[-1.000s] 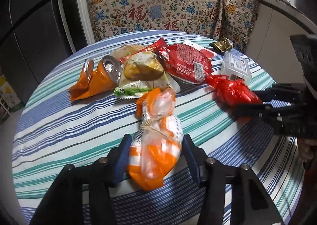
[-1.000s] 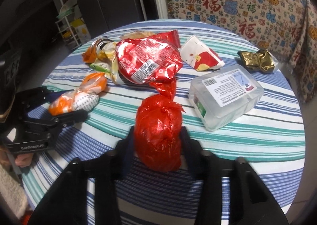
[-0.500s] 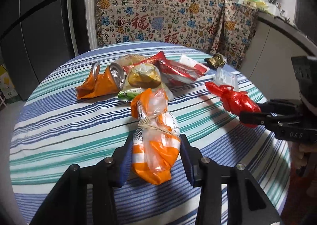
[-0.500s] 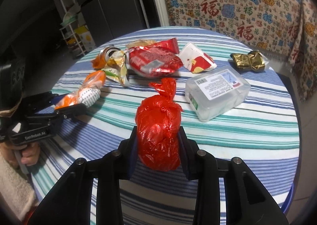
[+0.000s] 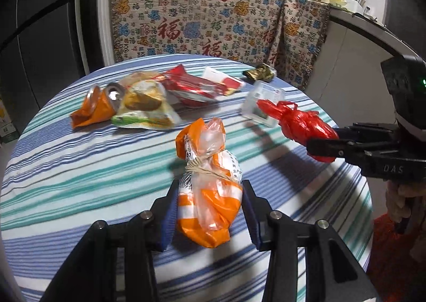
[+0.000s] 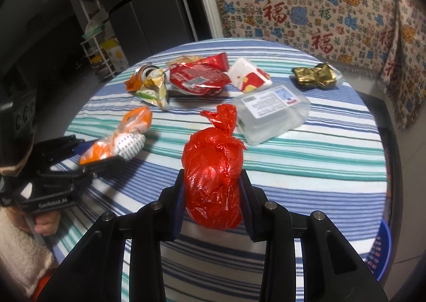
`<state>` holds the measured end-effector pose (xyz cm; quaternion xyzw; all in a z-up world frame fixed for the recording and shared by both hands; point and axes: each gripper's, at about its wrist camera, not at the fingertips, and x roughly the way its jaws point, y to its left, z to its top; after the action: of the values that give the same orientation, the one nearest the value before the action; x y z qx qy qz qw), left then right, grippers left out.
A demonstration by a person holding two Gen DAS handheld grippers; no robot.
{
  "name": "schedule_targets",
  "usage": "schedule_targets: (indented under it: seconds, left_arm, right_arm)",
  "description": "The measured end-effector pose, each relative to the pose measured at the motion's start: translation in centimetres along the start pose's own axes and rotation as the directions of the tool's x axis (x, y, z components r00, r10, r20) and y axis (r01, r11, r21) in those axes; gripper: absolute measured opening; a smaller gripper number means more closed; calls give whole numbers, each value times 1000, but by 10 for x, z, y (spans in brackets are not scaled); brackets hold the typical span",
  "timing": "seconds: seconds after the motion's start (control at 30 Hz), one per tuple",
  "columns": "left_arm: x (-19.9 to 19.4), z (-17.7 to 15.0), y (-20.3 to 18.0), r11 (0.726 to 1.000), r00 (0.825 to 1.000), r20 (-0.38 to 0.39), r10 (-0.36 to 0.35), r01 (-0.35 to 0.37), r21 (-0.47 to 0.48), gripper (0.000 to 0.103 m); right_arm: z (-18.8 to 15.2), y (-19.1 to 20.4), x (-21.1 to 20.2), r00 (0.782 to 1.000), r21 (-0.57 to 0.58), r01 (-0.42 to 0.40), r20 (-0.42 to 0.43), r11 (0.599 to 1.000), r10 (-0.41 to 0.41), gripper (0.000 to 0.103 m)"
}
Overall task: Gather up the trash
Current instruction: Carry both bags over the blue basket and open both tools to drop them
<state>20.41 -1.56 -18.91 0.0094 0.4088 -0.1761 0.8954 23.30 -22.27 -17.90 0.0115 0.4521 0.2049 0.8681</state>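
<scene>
**Both bags lifted clear of the striped counter**

Left wrist view: The left gripper point(image 5: 209, 206) has its jaws clamped on the orange-and-white plastic bag point(image 5: 209, 190), a crinkly, knotted bundle tied at the neck with string. A second ago the bag lay low over the cloth; now it hangs higher and nearer the round counter's point(image 5: 80, 168) front edge, its shadow falling on the stripes beneath. To the right, the right gripper point(image 5: 323, 146) holds the red plastic bag point(image 5: 300, 122) in the air, also raised since the earlier frame. Left on the blue, teal and white striped cloth: one crushed orange can point(image 5: 95, 109), one yellow-green snack wrapper point(image 5: 146, 110), one red foil wrapper point(image 5: 191, 87), one red-and-white paper carton point(image 5: 223, 81), one clear plastic box point(image 5: 262, 105) and one crumpled gold foil wrapper point(image 5: 261, 73).

Right wrist view: The right gripper point(image 6: 213, 195) pinches the red plastic bag point(image 6: 213, 168), glossy and wrinkled, twisted to a knot on top, between both blue-padded jaws. It sits further back from the clear plastic box point(image 6: 271, 113) than before, which now stands apart from it. At the left, the left gripper point(image 6: 98, 158) carries the orange-and-white plastic bag point(image 6: 117, 142) above the counter point(image 6: 319, 168). Two bags are held, one per gripper; six pieces of trash remain on the cloth.
</scene>
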Motion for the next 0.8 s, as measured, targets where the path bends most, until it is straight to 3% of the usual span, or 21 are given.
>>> schedule_targets:
  seconds: [0.4, 0.53, 0.8]
  left_arm:
    - [-4, 6, -67, 996, 997, -9, -80, 79, -35, 44]
    - [-5, 15, -108, 992, 992, -2, -126, 126, 6, 44]
    - [21, 37, -206, 959, 966, -40, -256, 259, 110, 44]
  right_arm:
    - [-21, -40, -42, 999, 74, 31, 35, 997, -34, 37]
    - [-34, -70, -73, 994, 134, 71, 68, 989, -80, 37]
    - [-72, -146, -132, 968, 273, 206, 86, 940, -237, 37]
